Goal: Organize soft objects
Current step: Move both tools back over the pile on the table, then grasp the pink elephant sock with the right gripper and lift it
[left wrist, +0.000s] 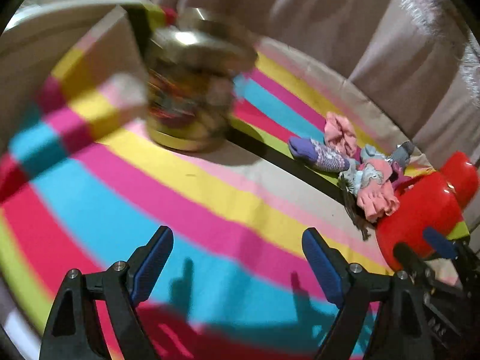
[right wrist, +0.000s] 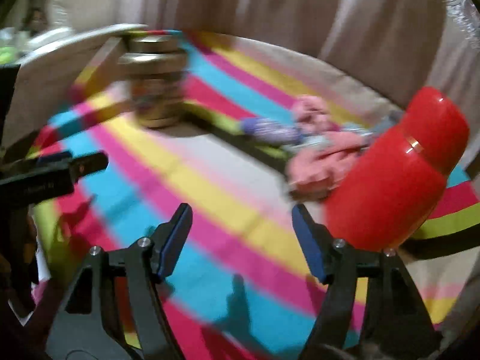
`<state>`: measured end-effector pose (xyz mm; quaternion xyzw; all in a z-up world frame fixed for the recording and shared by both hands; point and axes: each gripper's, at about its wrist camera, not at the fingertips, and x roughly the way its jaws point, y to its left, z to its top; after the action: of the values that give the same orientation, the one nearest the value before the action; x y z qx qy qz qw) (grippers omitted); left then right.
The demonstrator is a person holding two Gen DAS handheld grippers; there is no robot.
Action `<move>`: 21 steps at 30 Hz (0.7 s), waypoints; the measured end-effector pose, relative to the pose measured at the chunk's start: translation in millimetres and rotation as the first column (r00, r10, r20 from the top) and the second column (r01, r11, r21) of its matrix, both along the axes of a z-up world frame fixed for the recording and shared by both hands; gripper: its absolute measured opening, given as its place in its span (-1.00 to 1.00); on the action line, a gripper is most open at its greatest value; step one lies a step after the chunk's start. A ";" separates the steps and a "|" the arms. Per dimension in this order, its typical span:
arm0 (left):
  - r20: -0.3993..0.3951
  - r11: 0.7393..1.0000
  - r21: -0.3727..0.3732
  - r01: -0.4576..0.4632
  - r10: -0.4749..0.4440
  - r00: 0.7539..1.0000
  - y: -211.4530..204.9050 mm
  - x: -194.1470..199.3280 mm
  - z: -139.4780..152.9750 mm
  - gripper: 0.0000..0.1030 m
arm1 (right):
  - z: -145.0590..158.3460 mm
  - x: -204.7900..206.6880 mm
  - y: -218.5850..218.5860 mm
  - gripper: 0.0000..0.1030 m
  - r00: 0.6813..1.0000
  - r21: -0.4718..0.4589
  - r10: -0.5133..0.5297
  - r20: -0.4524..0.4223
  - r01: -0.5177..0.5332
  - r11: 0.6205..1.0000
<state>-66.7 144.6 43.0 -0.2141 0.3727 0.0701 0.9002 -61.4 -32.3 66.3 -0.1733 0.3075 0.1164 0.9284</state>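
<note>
A loose heap of pink, purple and grey socks (left wrist: pixel 360 165) lies far right on the striped cloth (left wrist: pixel 210 210), touching a red container (left wrist: pixel 420 207). Both grippers, left (left wrist: pixel 237 258) and right (right wrist: pixel 241 237), have their fingers spread apart, holding nothing.

**Left wrist view: gripper empty above striped cloth**

The left gripper (left wrist: pixel 237 258) stands wide open, with nothing between its blue pads (left wrist: pixel 156 264). Below lies a striped cloth (left wrist: pixel 186 186). A blurred jar with a metal lid (left wrist: pixel 192 96) stands at upper left. A pile of socks (left wrist: pixel 357 165) lies at right, touching a red container (left wrist: pixel 420 207). The right gripper (left wrist: pixel 426 246) shows at the lower right edge.
</note>
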 end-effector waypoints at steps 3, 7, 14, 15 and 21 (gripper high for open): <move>-0.028 1.000 -0.002 0.024 -0.024 0.999 -19.6 29.6 -17.3 0.72 | -4.2 50.3 4.2 0.41 0.995 -0.048 -0.100 -0.022 0.098 0.994; -0.019 0.996 0.043 0.077 -0.076 0.997 -34.4 25.3 -26.3 0.74 | -1.3 97.5 13.5 0.41 0.982 -0.066 -0.188 -0.020 0.187 0.980; 0.022 0.994 -0.030 0.102 -0.101 0.995 -24.9 27.8 -28.0 0.90 | -12.5 163.8 3.7 0.39 0.900 -0.109 -0.418 -0.120 0.407 0.907; 0.021 0.994 -0.028 0.104 -0.103 0.994 -24.7 26.5 -27.4 0.90 | -15.7 171.7 4.9 0.40 0.889 -0.124 -0.437 -0.136 0.423 0.898; 0.038 0.993 -0.047 0.104 -0.103 0.994 -22.7 23.1 -25.6 0.91 | -33.5 193.7 -11.9 -0.36 0.835 -0.024 -0.459 -0.302 0.475 0.880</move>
<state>-43.6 121.9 17.4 -0.2177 0.3691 0.0104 0.9035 132.3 -44.1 32.8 -0.0495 0.4739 -0.0809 0.8755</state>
